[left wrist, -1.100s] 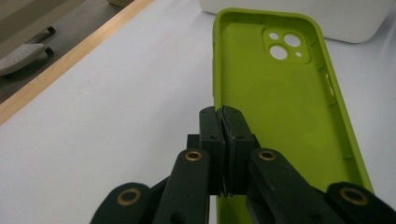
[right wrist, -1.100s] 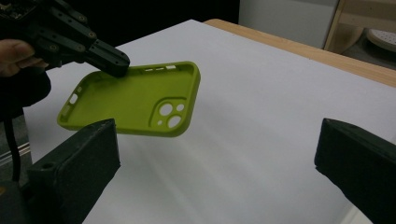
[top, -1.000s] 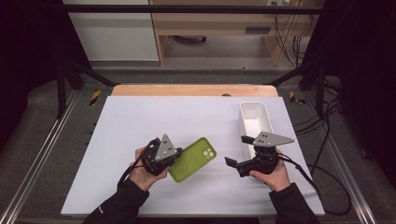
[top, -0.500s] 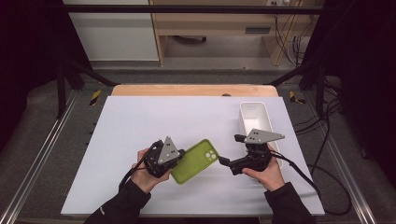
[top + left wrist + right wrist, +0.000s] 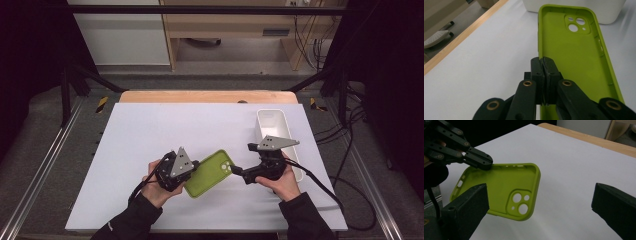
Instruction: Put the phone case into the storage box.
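Both grippers work over the near middle of the table (image 5: 150, 130), a wide white sheet with a wooden strip along its far edge. Left gripper (image 5: 544, 65) has its jaws pressed together on one long rim of the case (image 5: 210, 173), a lime-green phone case with its hollow side up. Pinching the thin wall rather than the flat back seems the only purchase a soft shell offers, and it leaves the camera-hole end free and pointing right. In the right gripper view the case looks lifted off the sheet at that end, with a shadow beneath it, though whether its near end rests on the table I cannot tell.

Right gripper (image 5: 541, 202) has its jaws spread wide with nothing between them, aimed at the camera-hole corner. The wide gap looks meant to take the free end, so the case could be passed over or steadied from both sides.

A white bin (image 5: 272, 125), long and narrow, stands at the far right, just beyond the right gripper and its hand (image 5: 285, 182). It lies well apart from the case and looks like a likely place to drop it.

Nothing stands between the open jaws and the case; the sheet around them is bare. The left jaws, sitting on the far rim, are the only thing the right gripper must avoid.
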The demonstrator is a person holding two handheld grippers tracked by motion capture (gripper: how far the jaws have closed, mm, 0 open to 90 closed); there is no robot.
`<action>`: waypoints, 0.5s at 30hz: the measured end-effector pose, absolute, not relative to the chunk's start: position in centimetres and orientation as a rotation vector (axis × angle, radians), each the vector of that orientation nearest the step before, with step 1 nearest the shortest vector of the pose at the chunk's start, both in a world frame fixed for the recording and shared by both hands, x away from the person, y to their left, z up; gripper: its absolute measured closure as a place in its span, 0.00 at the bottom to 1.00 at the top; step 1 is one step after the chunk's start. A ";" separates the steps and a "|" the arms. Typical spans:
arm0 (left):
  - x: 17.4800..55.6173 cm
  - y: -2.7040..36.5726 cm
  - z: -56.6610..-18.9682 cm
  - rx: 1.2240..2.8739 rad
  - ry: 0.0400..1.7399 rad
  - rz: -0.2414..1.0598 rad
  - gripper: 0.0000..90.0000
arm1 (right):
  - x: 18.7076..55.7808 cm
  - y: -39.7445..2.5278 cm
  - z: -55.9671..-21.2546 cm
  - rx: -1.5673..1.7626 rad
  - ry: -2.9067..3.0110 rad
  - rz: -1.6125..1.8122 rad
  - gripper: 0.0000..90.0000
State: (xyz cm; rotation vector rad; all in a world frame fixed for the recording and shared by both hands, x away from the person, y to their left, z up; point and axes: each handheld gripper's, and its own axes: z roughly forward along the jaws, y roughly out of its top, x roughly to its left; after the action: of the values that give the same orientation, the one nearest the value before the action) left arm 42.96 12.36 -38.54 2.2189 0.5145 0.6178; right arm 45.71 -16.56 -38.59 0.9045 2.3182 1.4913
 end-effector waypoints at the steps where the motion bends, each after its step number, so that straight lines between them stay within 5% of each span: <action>1: 43.0 12.4 -38.5 2.219 0.515 0.618 0.98 | 45.7 -16.6 -38.6 0.904 2.318 1.491 0.02; 15: 42.6 12.1 -38.3 2.213 0.494 0.627 0.98 | 46.8 -14.9 -38.8 0.911 2.385 1.475 0.05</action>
State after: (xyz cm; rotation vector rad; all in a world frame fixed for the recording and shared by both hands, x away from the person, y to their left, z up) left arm 42.59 12.14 -38.29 2.2129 0.4937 0.6268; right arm 46.76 -14.94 -38.82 0.9114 2.3846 1.4749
